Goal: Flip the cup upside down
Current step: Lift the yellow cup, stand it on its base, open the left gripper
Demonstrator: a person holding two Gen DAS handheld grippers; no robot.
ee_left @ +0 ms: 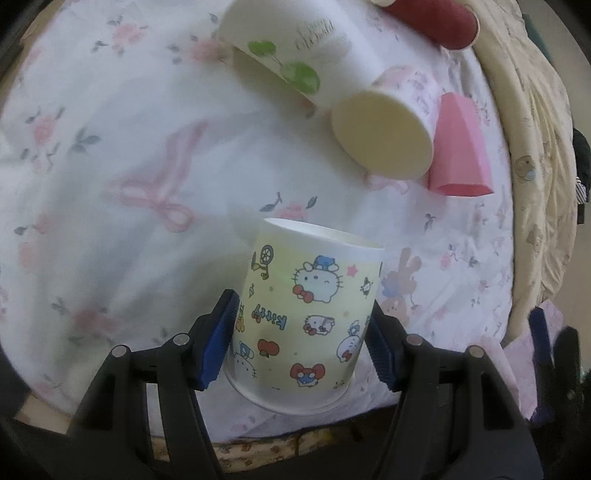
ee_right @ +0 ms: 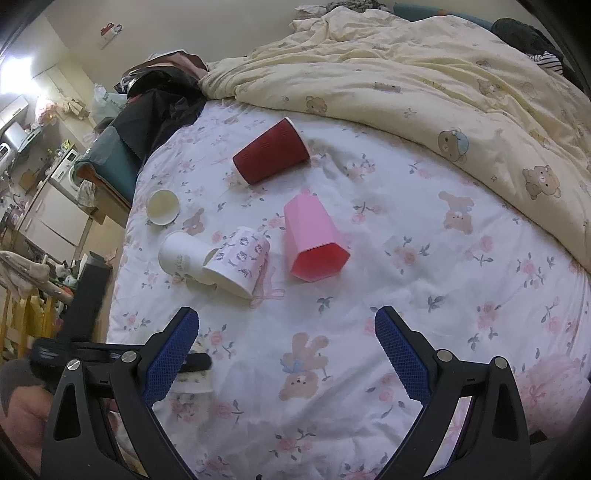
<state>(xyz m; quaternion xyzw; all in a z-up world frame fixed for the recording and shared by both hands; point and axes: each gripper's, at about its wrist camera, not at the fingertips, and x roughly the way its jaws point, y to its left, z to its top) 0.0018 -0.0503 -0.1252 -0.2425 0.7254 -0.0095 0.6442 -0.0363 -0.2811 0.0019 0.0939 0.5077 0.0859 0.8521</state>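
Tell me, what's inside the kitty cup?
You can't see inside. The kitty cup is between the left gripper's blue pads, flat bottom facing away and rim toward the camera. Its wall hides the inside. Behind it lies the flowery bedsheet.

We see the left gripper (ee_left: 301,332), blue pads (ee_left: 221,332) pressed on both sides of the cartoon-print cup (ee_left: 306,306), held inverted over the bedsheet (ee_left: 110,166). Toward the sheet's far edge lie a white cup (ee_left: 295,48), a patterned cup (ee_left: 388,125), a pink cup (ee_left: 460,147) and a red cup (ee_left: 436,22).
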